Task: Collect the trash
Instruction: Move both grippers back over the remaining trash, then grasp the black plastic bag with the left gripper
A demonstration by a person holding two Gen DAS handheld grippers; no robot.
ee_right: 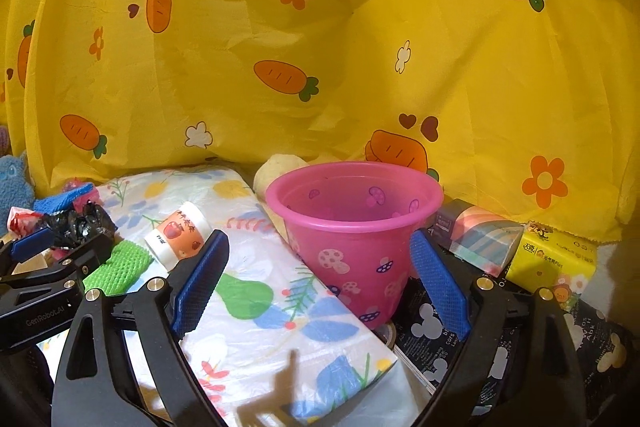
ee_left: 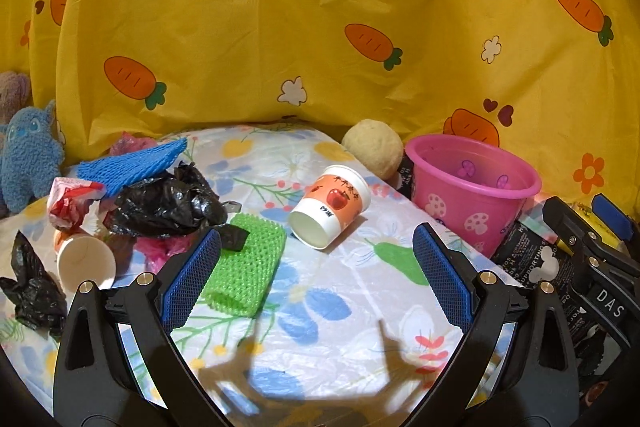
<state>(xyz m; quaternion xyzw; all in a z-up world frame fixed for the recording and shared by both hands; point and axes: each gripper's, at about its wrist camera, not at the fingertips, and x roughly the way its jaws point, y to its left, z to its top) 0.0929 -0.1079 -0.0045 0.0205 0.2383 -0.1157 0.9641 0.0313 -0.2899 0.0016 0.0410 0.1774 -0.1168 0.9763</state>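
While both tongs are held wide open and empty, no trash is gripped yet. Left gripper (ee_left: 316,275) is aimed at apple paper cup (ee_left: 330,211), lying on side, mid-table. Green foam net (ee_left: 246,267) lies just left; black bag (ee_left: 168,203) far left. Pink bucket (ee_right: 352,231) stands right, between right gripper (ee_right: 320,283) pads. Cup should be pinched gently at rim, not crushed.

Glossy pink plastic bucket (ee_right: 352,231) — crinkled black plastic bag (ee_left: 168,203)

Both wrist cams low, near, facing curtain (ee_left: 320,27); share pink bucket (ee_right: 352,227), cup (ee_left: 330,205).
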